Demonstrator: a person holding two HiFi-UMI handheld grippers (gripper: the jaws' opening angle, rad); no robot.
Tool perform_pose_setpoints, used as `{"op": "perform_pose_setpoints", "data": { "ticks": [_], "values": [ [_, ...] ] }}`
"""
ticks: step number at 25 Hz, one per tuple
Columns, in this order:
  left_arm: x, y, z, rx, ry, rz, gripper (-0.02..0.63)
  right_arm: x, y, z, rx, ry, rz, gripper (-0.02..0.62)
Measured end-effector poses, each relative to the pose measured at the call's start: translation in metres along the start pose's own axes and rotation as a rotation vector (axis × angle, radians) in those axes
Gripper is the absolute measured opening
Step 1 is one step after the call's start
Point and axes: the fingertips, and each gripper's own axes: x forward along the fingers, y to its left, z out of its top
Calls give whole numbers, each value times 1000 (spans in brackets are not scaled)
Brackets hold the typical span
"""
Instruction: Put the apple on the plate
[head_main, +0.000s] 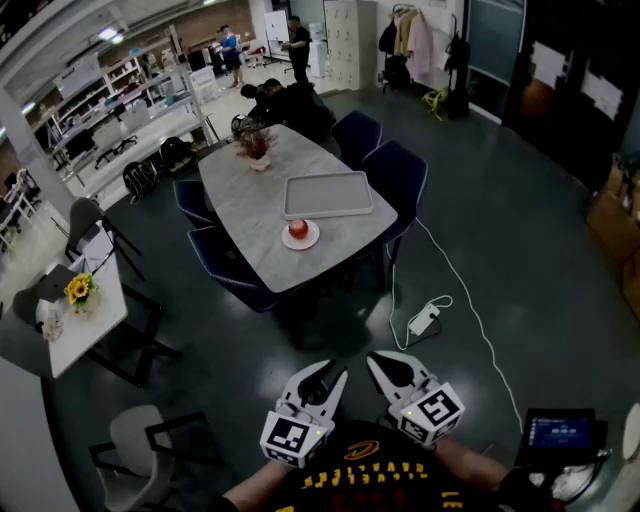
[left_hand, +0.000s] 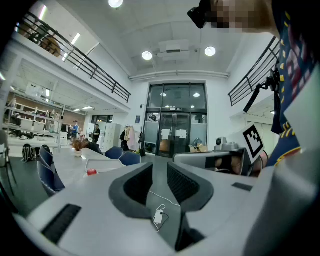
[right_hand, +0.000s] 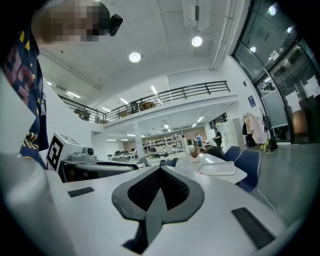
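Apple (head_main: 298, 229) first: it sits on the plate, well away from both tools. Big to small: the grey table (head_main: 250, 205) is far ahead across the dark floor, with blue chairs (head_main: 398, 175) round it. On it are an empty tray (head_main: 328, 194) and, near the far end, a small potted plant (head_main: 256, 148). Just in front of the tray, near the table's near edge, is the white plate (head_main: 311, 241), and the red apple rests on its middle. The left tool (left_hand: 160, 166) is held near the body, jaws apart with nothing between them. The right tool (right_hand: 160, 171) is beside it, jaws closed on each other and empty. Judgement: placing looks done, or the run is idle with no grasp in hand. The next move likely needs no pick. If a check is wanted, it calls for walking up to the table, minding the cable and power strip (head_main: 422, 320) on the floor.
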Motion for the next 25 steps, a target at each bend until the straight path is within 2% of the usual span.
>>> {"op": "perform_pose_setpoints", "data": {
  "ticks": [13, 22, 25],
  "values": [
    [2, 5, 1, -15, 33, -5, 92, 6, -4, -3, 63, -22, 6, 9],
    [30, 45, -6, -68, 82, -16, 93, 49, -31, -10, 98, 22, -14, 9],
    [46, 66, -2, -62, 76, -17, 92, 70, -41, -10, 97, 33, -17, 9]
  ]
}}
